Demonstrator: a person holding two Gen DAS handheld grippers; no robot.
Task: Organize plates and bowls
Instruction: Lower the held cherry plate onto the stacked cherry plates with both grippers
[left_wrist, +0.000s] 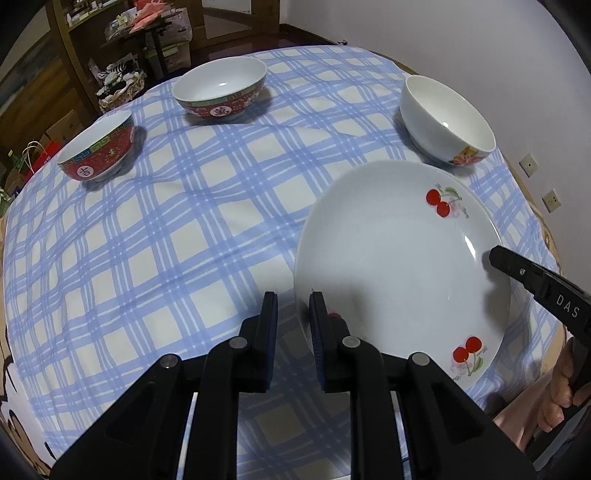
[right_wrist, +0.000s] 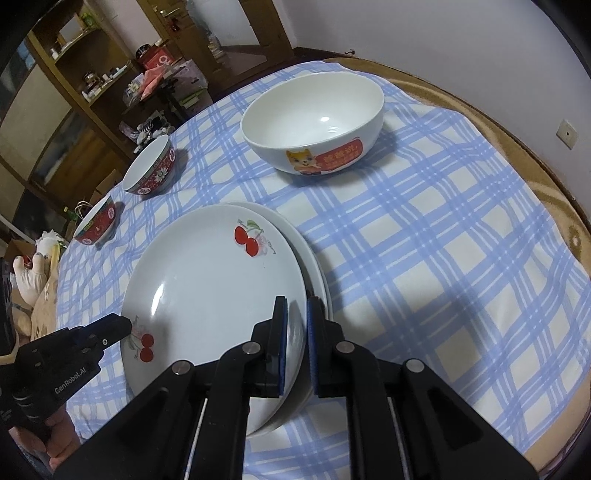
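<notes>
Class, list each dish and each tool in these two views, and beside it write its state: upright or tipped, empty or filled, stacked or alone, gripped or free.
White cherry-print plate: stacked on another plate, empty, rim between right tool's fingers.
Lower white plate: underneath, mostly hidden.
White cartoon-cat bowl: upright, empty, alone.
Two red patterned bowls: upright, empty, apart.
Right tool: straddling plate rim; contact unclear.
Left tool: open, at plate's edge.

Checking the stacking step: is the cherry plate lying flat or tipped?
Tipped: in the right wrist view the cherry plate leans over the plate beneath, its rim between the right gripper fingers.
</notes>
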